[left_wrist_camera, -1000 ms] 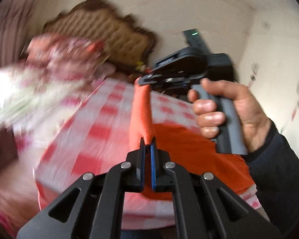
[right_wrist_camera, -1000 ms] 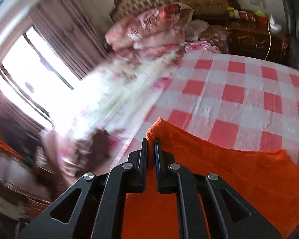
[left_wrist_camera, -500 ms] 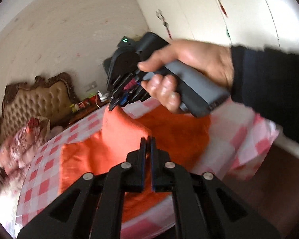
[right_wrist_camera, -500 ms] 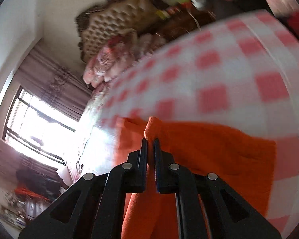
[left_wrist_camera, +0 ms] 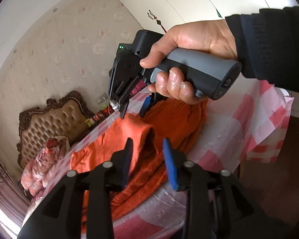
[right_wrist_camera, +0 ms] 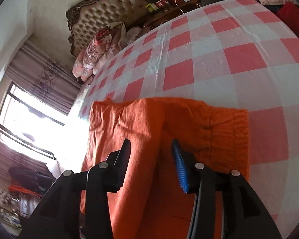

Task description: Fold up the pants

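The orange pants [left_wrist_camera: 113, 139] lie folded over on a round table with a red-and-white checked cloth [left_wrist_camera: 219, 135]. My left gripper [left_wrist_camera: 147, 141] has its jaws opening. A raised ridge of the fabric stands between its fingers, and the pads do not press on it. My right gripper [left_wrist_camera: 132, 113], held by a hand [left_wrist_camera: 191, 59], hovers just above the far fold. In the right wrist view the right gripper [right_wrist_camera: 151, 141] is also opening, with a loose ridge of the pants [right_wrist_camera: 209, 131] between its fingers. The pants' far edge lies flat on the checked cloth [right_wrist_camera: 219, 59].
A tufted headboard [right_wrist_camera: 109, 10] and floral bedding [right_wrist_camera: 97, 47] lie beyond the table. A nightstand with small bottles [right_wrist_camera: 167, 2] stands by the bed. A bright window [right_wrist_camera: 20, 119] is at the left. The cloth hangs over the table's edge [left_wrist_camera: 269, 131].
Both grippers came down to the table with the pants held, then their jaws parted and let go. The fabric now rests folded on the cloth.
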{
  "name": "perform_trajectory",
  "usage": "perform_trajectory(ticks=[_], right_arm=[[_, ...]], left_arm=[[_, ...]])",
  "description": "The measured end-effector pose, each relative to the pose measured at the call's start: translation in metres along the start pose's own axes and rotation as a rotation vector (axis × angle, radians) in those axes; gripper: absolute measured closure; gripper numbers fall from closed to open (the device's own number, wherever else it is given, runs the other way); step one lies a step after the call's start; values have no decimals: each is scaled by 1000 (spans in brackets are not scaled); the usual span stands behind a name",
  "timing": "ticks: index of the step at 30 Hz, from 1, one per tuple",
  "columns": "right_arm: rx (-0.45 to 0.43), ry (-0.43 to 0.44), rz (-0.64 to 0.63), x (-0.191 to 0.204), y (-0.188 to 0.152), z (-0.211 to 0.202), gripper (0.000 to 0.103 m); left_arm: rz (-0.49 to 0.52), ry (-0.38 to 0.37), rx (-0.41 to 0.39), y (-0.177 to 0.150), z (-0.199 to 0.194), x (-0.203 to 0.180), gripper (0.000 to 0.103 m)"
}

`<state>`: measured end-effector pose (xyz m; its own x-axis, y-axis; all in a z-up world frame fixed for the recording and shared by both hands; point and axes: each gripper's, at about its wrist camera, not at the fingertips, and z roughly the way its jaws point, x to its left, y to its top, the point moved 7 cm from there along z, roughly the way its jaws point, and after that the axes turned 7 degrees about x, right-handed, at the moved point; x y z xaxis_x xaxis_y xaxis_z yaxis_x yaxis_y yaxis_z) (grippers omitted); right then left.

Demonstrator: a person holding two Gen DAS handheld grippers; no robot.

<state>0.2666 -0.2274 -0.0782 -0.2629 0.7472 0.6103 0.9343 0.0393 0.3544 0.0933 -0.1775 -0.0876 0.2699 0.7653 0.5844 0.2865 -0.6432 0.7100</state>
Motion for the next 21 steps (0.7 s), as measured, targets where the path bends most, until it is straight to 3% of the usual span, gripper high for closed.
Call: perform_trajectory(ticks=[4, 7, 9, 11, 13, 14, 21], right_arm=[[22, -24, -43, 9, -1, 2, 57], [55, -48, -58, 12, 2, 11, 54], [70, -76, -62, 8, 6, 17, 54], [76, -86, -72, 8, 9, 24, 54], [69, -95, -90, 11, 12, 27, 73], [72, -92, -87, 11, 13, 28, 92], [-13, -26, -140, 34, 22, -21, 97]], left_arm=[[-6, 20, -11, 5, 0, 0, 64], [0, 23, 24, 9, 11, -5, 64], [19, 38, 58, 6, 21, -8, 68], [38, 44, 80, 2, 26, -10, 83], [72, 57, 78, -2, 29, -14, 88], [88, 70, 70, -2, 28, -15, 94], [106, 179, -33, 27, 3, 7, 97]])
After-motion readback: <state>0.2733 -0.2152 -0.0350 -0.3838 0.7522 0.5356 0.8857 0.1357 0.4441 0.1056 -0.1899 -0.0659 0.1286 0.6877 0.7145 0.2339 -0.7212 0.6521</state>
